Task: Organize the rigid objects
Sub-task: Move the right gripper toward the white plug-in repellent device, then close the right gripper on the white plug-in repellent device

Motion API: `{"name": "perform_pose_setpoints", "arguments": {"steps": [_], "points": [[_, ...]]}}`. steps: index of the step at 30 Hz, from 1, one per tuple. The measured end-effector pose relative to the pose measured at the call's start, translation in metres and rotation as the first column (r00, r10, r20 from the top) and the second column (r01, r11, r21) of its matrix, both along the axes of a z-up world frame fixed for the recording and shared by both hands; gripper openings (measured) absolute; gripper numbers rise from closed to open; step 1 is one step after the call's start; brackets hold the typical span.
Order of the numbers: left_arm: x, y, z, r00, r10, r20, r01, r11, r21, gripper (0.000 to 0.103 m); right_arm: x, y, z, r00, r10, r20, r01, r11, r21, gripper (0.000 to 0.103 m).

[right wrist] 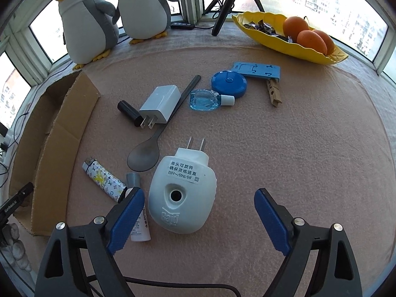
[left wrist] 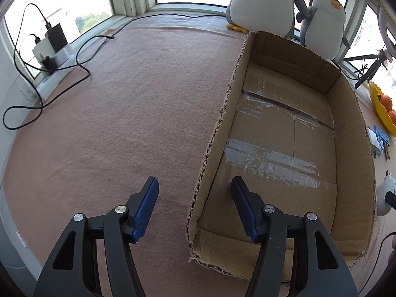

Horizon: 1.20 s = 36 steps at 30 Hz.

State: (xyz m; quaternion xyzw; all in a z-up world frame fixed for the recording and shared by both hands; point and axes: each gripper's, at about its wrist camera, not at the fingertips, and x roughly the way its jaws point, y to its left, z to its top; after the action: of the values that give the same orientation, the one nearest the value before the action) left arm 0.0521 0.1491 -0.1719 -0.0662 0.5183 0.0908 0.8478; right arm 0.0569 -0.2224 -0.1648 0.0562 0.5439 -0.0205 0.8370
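Right gripper (right wrist: 199, 212) – jaws wide, empty – hangs over the white plug-in repeller (right wrist: 182, 193), lying between them

Right gripper (right wrist: 199, 212) jaws apart, nothing pinched; white Raid plug-in (right wrist: 182, 193) lies on the counter (right wrist: 297, 148) between the fingers, nearer the left one. Lower left: patterned lighter (right wrist: 104, 179), small white tube (right wrist: 141, 225) partly behind the left finger. Centre: dark spoon (right wrist: 158, 136), white charger (right wrist: 159, 104), black cylinder (right wrist: 128, 112). Above: blue bottle (right wrist: 205, 99), blue round case (right wrist: 229, 80), blue holder (right wrist: 257, 70), clothespin (right wrist: 274, 92). Cardboard box (right wrist: 57, 133) at left edge. Upper left: two penguin plushes (right wrist: 86, 22). Upper right: yellow dish (right wrist: 284, 42) with oranges.
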Motion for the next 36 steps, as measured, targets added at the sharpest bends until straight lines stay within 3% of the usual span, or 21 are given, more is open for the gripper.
{"name": "perform_pose_setpoints", "arguments": {"steps": [9, 17, 18, 20, 22, 29, 36], "points": [[0.000, 0.001, 0.000, 1.000, 0.002, 0.000, -0.002, 1.000, -0.002, 0.061, 0.008, 0.005, -0.007, 1.000, 0.011, -0.022, -0.011, 0.999, -0.035, 0.085], [0.000, 0.001, 0.000, 1.000, 0.001, 0.001, -0.001, 1.000, -0.002, 0.061, 0.008, 0.007, -0.012, 0.999, 0.039, -0.036, -0.040, 0.998, -0.043, 0.074], [0.000, 0.001, 0.000, 1.000, 0.002, 0.001, -0.002, 1.000, -0.003, 0.061, 0.008, 0.007, -0.013, 0.998, 0.044, -0.037, -0.046, 0.998, -0.045, 0.072], [0.000, 0.001, 0.000, 1.000, 0.002, 0.001, -0.002, 1.000, -0.003, 0.061, 0.010, 0.007, -0.015, 0.998, 0.055, -0.044, -0.057, 0.997, -0.049, 0.057], [0.000, 0.001, 0.000, 1.000, 0.002, 0.001, -0.002, 1.000, -0.003, 0.061, 0.011, 0.006, -0.017, 0.997, 0.063, -0.049, -0.066, 0.996, -0.055, 0.053], [-0.001, 0.001, 0.000, 1.000, 0.003, 0.002, -0.003, 1.000, -0.004, 0.061, 0.009, -0.001, -0.016, 0.996, 0.075, -0.040, -0.077, 0.995, -0.070, 0.052], [-0.001, 0.001, 0.000, 1.000, 0.002, 0.004, -0.002, 1.000, -0.004, 0.061, 0.003, 0.000, 0.006, 0.996, 0.092, 0.014, -0.091, 0.994, -0.057, 0.052]]}}
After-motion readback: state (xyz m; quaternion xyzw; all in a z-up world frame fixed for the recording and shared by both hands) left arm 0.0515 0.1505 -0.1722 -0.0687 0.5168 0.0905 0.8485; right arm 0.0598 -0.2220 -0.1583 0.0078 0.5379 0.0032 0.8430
